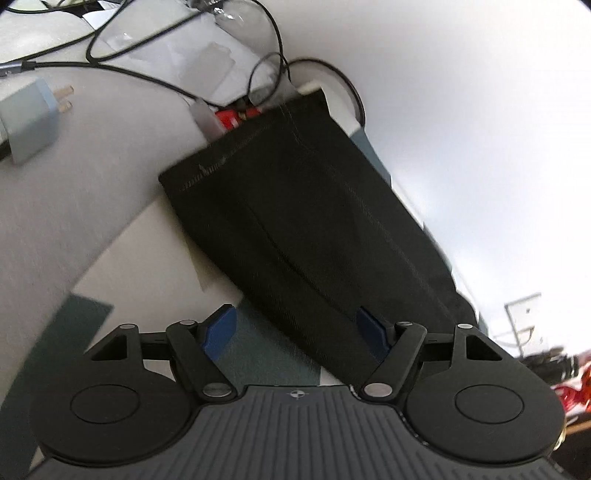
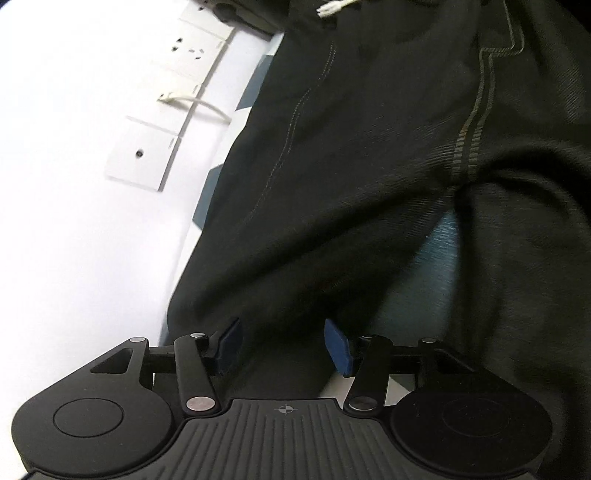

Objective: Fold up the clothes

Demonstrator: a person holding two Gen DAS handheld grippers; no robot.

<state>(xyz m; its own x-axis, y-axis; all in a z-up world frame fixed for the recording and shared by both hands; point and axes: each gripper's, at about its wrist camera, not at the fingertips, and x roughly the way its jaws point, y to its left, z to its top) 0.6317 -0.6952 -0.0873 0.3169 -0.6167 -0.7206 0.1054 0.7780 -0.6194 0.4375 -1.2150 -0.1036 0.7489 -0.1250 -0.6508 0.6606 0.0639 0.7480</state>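
Observation:
A black pair of trousers (image 1: 314, 221) lies on the white and teal table top (image 1: 147, 251), one hemmed leg stretching away in the left wrist view. My left gripper (image 1: 297, 330) is open and wide over the near part of that leg; its right blue pad (image 1: 373, 332) overlaps the cloth and its left pad (image 1: 219, 328) is beside it. In the right wrist view the trousers (image 2: 369, 147) fill most of the frame, with a grey striped seam (image 2: 472, 122) and a white drawstring end (image 2: 336, 7). My right gripper (image 2: 283, 347) is half open, black cloth lying between its pads, which do not visibly press on it.
A grey charger plug (image 1: 33, 118), black cables (image 1: 147, 77) and a red object (image 1: 236, 116) lie beyond the leg's hem. White wall sockets (image 2: 147, 155) sit on the wall left of the trousers. A teal patch of table (image 2: 424, 277) shows between folds.

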